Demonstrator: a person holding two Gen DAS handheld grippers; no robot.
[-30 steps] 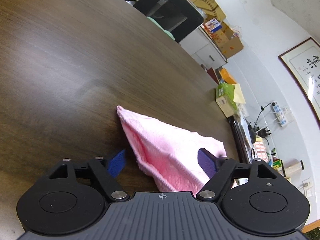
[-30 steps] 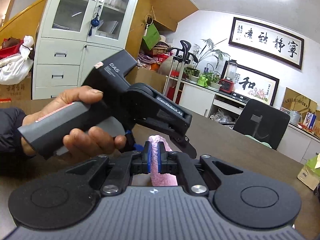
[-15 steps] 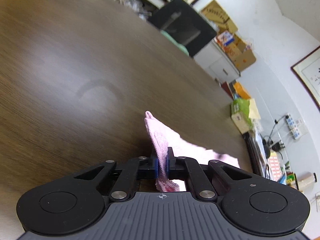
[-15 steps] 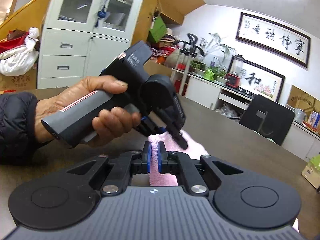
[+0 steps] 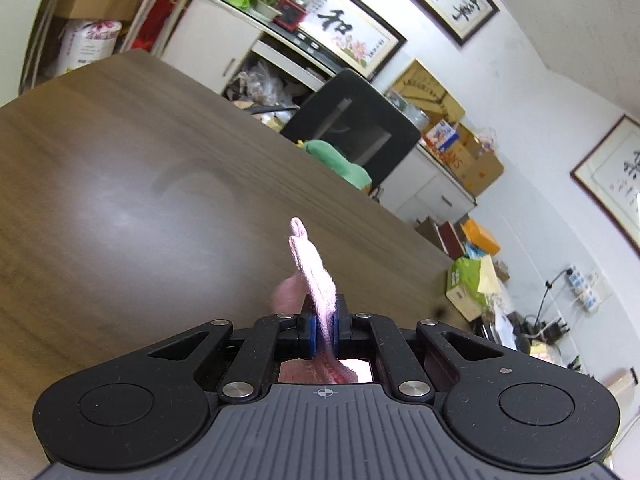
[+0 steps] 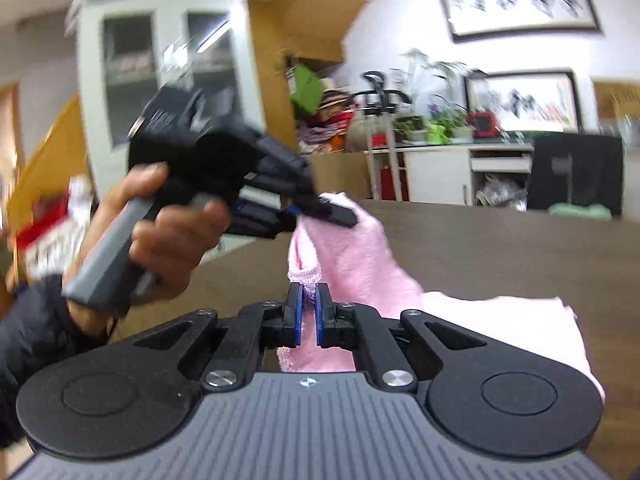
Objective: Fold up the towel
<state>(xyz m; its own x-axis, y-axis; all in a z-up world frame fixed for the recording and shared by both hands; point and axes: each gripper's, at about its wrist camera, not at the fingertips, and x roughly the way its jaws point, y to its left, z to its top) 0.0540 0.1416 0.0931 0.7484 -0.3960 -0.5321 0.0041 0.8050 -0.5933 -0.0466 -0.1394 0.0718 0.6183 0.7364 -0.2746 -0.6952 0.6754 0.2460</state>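
Observation:
The pink towel (image 6: 360, 264) is lifted off the dark wooden table (image 6: 500, 248). My right gripper (image 6: 307, 320) is shut on one towel corner, which pokes up between its blue pads. My left gripper (image 5: 325, 334) is shut on another corner of the towel (image 5: 312, 272), which sticks up past the fingers. In the right wrist view the left gripper (image 6: 320, 208) shows held in a hand at the upper left, pinching the towel's raised edge. The towel hangs between both grippers, and part lies on the table at right (image 6: 520, 328).
A black office chair (image 5: 352, 120) with a green cushion (image 5: 340, 160) stands at the table's far edge. Cabinets, boxes and plants line the walls behind. The table top (image 5: 120, 200) stretches out to the left of the left gripper.
My left gripper has closed on the towel corner and lifted it, tilting upward. Both grippers have raised the towel off the table; the right view is blurred with motion.

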